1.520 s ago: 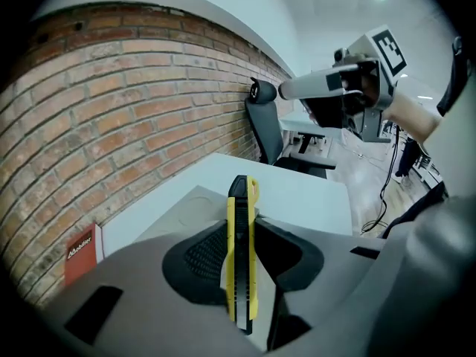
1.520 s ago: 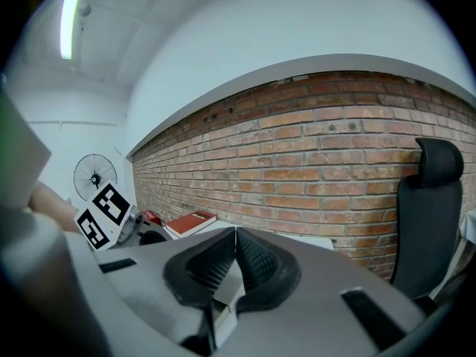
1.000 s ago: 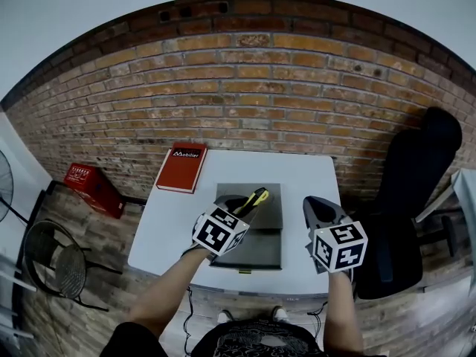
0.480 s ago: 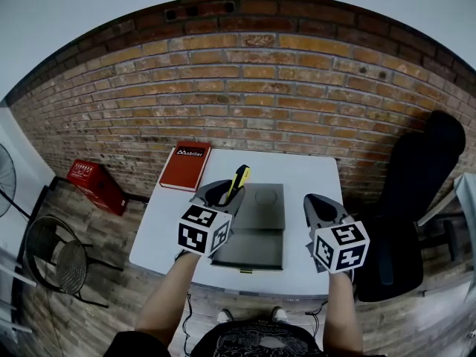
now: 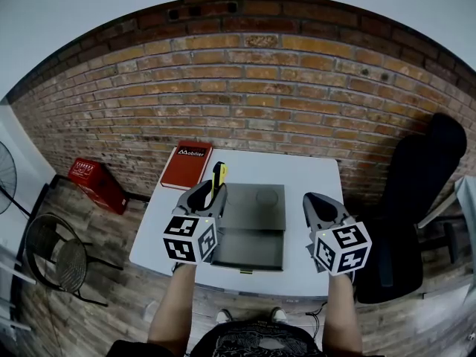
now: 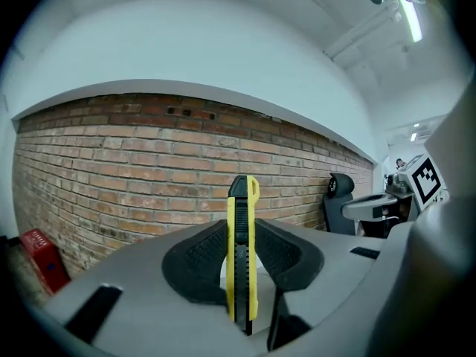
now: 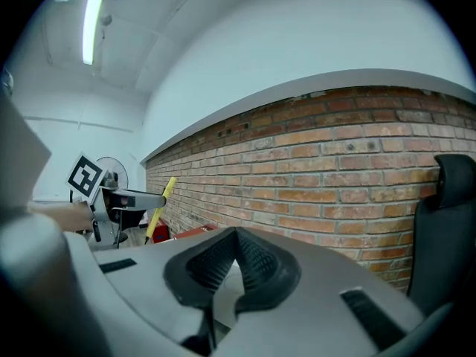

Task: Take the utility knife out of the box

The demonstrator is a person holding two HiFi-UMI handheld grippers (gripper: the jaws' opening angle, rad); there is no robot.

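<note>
Brick wall (image 5: pixel 245 88) backs the white tabletop (image 5: pixel 312 177), with the grey box (image 5: pixel 256 214) at mid-frame. Just left of it, the left tongs (image 5: pixel 208 192) grip the yellow knife (image 5: pixel 218 175) upright; the right tongs (image 5: pixel 314 203), lower right, are closed and empty.

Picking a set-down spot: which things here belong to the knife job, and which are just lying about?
Job: utility knife, clamped in left gripper; grey box on the table.
Lying about: red book, red crate on the floor, black chair.
</note>
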